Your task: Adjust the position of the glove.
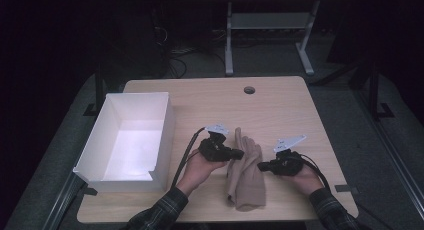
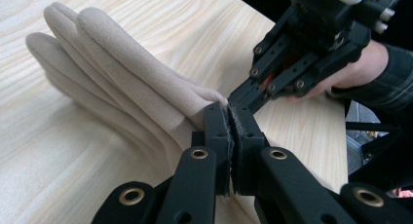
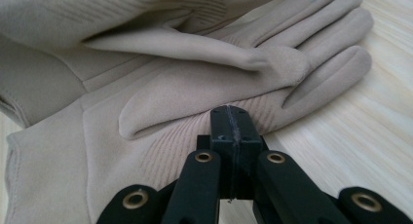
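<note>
1. Looking down from the high view, we see a beige glove [image 1: 246, 170] lying at the lower middle of the frame on a light wooden table [image 1: 280, 110], its fingers pointing toward the top of the picture and its cuff toward the bottom edge.
2. We hold the left gripper [image 1: 239, 153] just left of the glove, with its tips touching the glove's left edge.
3. In the left gripper view we see this gripper's [image 2: 229, 118] jaws pressed together; the glove [image 2: 122, 73] lies against their tips, and we cannot tell whether any cloth is caught between them.
4. We hold the right gripper [image 1: 261, 166] just right of the glove, its tips at the glove's right edge.
5. In the right gripper view its [image 3: 233, 118] jaws are pressed flat together with nothing between them, resting over the palm of the glove [image 3: 160, 87], just below the thumb.
6. We see a white box [image 1: 131, 140] at the left of the high view, open at the top and well apart from the glove.
</note>
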The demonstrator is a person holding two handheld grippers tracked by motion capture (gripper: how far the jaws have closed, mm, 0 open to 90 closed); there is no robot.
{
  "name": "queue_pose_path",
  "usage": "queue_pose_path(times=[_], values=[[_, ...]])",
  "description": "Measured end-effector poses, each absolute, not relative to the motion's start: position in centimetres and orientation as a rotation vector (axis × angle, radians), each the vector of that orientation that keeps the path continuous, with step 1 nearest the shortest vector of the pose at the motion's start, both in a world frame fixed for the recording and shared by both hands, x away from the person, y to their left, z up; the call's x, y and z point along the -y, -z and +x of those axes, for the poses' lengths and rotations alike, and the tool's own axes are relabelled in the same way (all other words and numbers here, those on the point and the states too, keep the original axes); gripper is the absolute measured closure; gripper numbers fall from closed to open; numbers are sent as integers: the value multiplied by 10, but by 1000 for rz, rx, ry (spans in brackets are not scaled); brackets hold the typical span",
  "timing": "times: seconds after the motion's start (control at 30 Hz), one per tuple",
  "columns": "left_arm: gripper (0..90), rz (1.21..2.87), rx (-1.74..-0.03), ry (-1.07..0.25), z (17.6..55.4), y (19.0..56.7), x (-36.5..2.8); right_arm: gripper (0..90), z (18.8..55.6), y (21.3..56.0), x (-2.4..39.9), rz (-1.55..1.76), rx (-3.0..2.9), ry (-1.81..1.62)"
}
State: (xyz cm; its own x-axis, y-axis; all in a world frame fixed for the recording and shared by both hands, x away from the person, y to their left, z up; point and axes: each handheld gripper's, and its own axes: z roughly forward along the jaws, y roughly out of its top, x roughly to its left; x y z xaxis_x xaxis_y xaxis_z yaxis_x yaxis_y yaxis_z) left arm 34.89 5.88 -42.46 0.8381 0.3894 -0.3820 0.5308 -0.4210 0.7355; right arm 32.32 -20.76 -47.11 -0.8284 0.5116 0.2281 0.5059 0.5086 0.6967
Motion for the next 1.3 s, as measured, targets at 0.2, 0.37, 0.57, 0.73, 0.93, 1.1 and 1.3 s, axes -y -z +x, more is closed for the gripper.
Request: queue_pose_path(times=[0.2, 0.37, 0.57, 0.73, 0.93, 1.1, 1.3], values=[[872, 2076, -670, 202, 350, 429, -49, 898, 325, 472, 195, 895, -2733, -1271], [872, 2082, -674, 226, 352, 435, -37, 898, 324, 472, 193, 888, -2736, -1272], [855, 2093, -663, 242, 352, 442, -24, 898, 323, 472, 193, 890, -2736, -1272], [757, 2089, -638, 217, 348, 436, -26, 803, 322, 467, 203, 904, -2704, -1266], [893, 2112, -585, 250, 335, 438, -20, 599, 327, 461, 233, 1022, -2560, -1192], [894, 2178, -548, 272, 323, 450, -6, 387, 332, 466, 247, 1126, -2471, -1118], [894, 2265, -521, 255, 316, 462, 4, 314, 336, 473, 254, 1160, -2452, -1076]])
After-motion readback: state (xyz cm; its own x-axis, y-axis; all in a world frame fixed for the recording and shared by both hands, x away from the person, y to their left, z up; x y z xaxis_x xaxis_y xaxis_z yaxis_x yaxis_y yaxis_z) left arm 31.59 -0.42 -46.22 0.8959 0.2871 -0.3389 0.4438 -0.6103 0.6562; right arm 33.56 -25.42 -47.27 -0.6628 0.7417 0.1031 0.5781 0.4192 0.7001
